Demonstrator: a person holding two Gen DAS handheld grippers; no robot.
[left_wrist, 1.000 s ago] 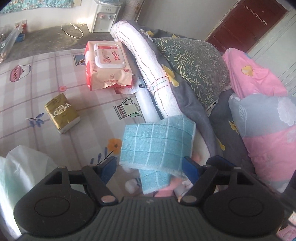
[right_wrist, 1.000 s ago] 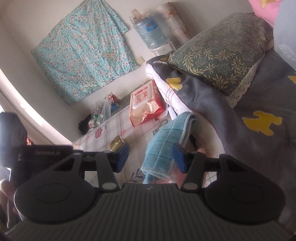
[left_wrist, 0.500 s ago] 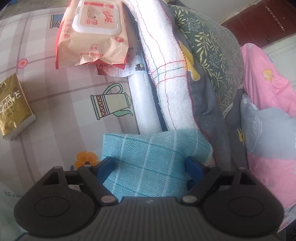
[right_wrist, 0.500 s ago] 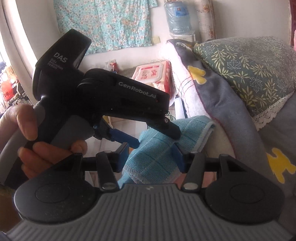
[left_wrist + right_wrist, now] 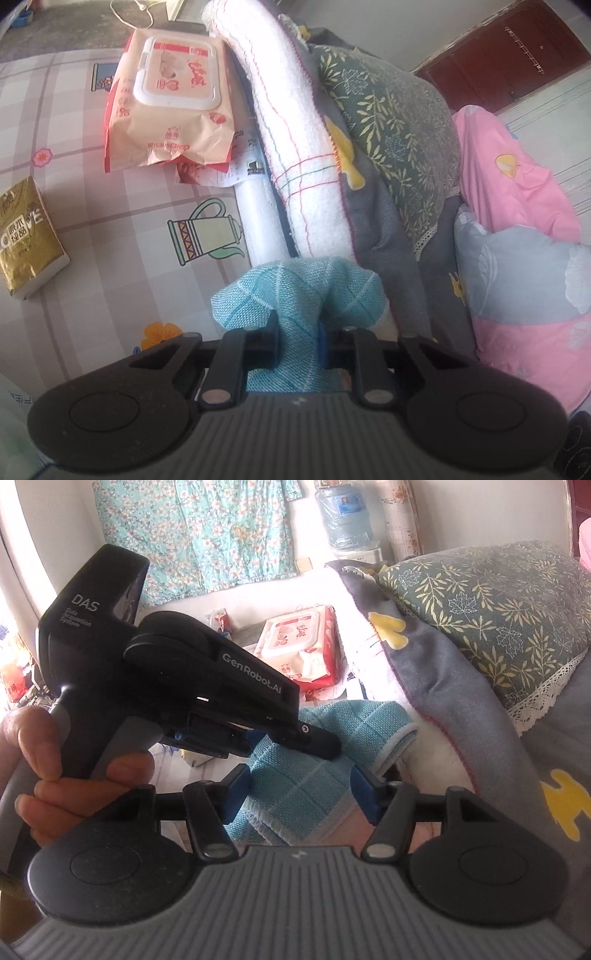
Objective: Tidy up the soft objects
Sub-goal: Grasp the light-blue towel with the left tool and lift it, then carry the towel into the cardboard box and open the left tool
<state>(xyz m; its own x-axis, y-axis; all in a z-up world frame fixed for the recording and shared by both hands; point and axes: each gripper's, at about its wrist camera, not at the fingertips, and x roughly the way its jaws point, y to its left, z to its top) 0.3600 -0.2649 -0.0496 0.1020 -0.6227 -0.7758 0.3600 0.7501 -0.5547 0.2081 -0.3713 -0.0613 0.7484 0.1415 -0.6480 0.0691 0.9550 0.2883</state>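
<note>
Your left gripper (image 5: 297,345) is clamped tight on the blue checked cloth (image 5: 295,295), which bunches up above the closed pads into two folds. Your right gripper (image 5: 301,794) stands wide, its blue pads either side of the same cloth (image 5: 306,779) without pinching it; the left tool's black body crosses the view just above. The cloth sits at the edge of the checked sheet (image 5: 110,221), against a rolled white towel (image 5: 291,147) and the grey blanket (image 5: 384,236) (the leaf-print pillow (image 5: 391,129) lies on top). Further off on the sheet lie a wet-wipes pack (image 5: 170,103) and, well apart, a gold tissue packet (image 5: 26,236). Pink bedding (image 5: 517,192) crowds the right side.
</note>
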